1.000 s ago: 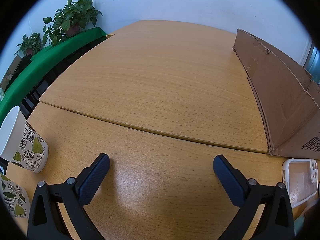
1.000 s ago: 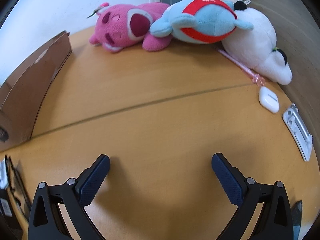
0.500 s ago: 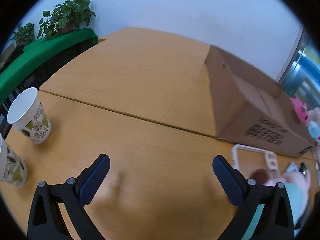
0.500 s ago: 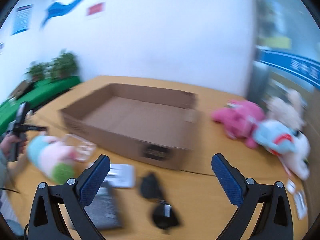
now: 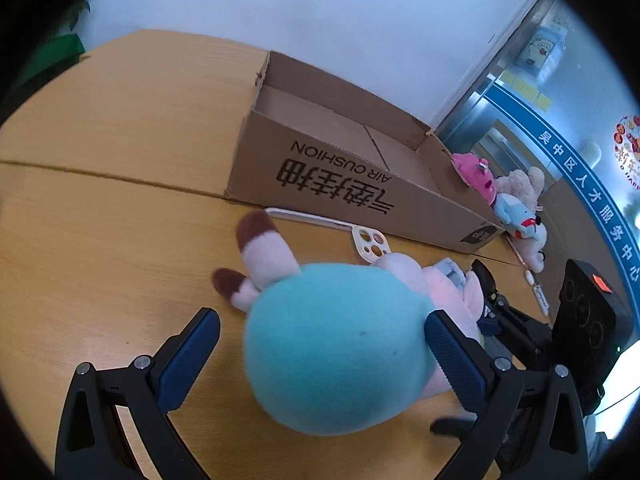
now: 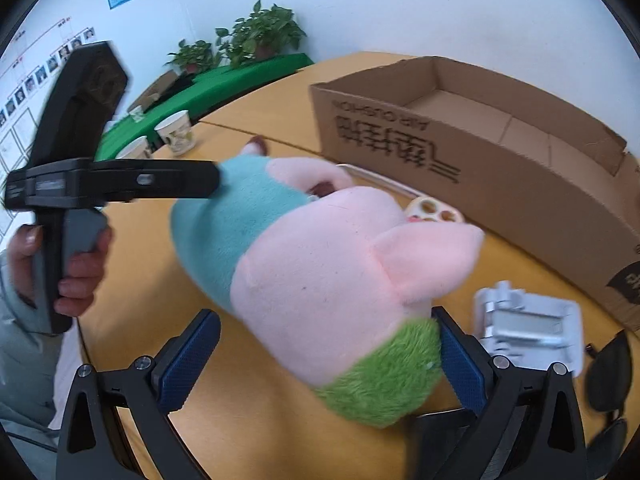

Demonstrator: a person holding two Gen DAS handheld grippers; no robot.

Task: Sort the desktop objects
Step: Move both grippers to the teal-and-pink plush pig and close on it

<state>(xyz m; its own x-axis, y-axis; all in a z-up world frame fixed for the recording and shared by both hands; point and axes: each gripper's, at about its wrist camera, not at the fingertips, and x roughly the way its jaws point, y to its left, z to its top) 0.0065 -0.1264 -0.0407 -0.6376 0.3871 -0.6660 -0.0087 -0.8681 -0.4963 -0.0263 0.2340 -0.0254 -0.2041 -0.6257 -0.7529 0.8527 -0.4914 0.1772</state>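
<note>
1. While both your grippers flank the plush pig (image 6: 320, 276) at centre frame on the wooden table (image 5: 100, 216), neither has closed: the left gripper (image 5: 320, 354) and right gripper (image 6: 324, 356) stand wide open, holding nothing.
2. Squeeze both ends at once and the soft toy may bulge and pop free, its teal rear filling the left view.
3. Sweep low toward the cardboard box (image 5: 352, 184) at upper right and you could drag the phone case (image 5: 370, 242) lying just before its wall.
4. The white clip stand (image 6: 528, 328) and black sunglasses (image 6: 610, 372) at lower right sit near enough for your right gripper to knock.
</note>
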